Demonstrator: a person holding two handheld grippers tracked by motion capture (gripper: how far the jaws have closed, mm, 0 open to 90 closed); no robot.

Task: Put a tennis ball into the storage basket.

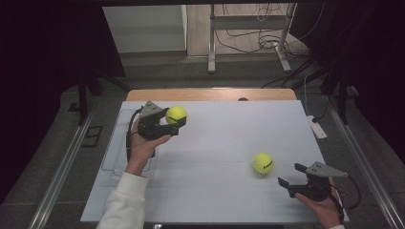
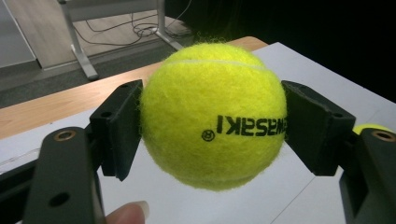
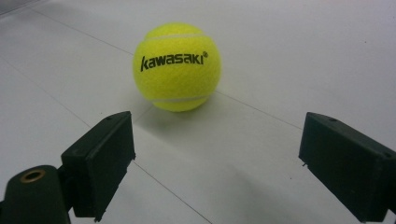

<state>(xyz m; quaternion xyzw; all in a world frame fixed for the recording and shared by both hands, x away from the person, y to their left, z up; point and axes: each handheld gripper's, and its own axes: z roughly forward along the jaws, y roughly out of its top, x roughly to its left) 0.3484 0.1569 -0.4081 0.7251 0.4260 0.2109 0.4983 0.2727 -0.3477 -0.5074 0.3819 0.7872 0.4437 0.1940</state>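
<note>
On the white tabletop (image 1: 215, 157), your spread right claw (image 1: 292, 175) faces a resting tennis ball (image 1: 263, 163) just ahead; your left claw (image 1: 177, 122) clamps another ball (image 1: 175, 114).

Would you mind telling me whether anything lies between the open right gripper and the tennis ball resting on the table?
Nothing visible does. The right gripper is open, and the loose tennis ball sits ahead of its jaws with bare white table between them.
</note>
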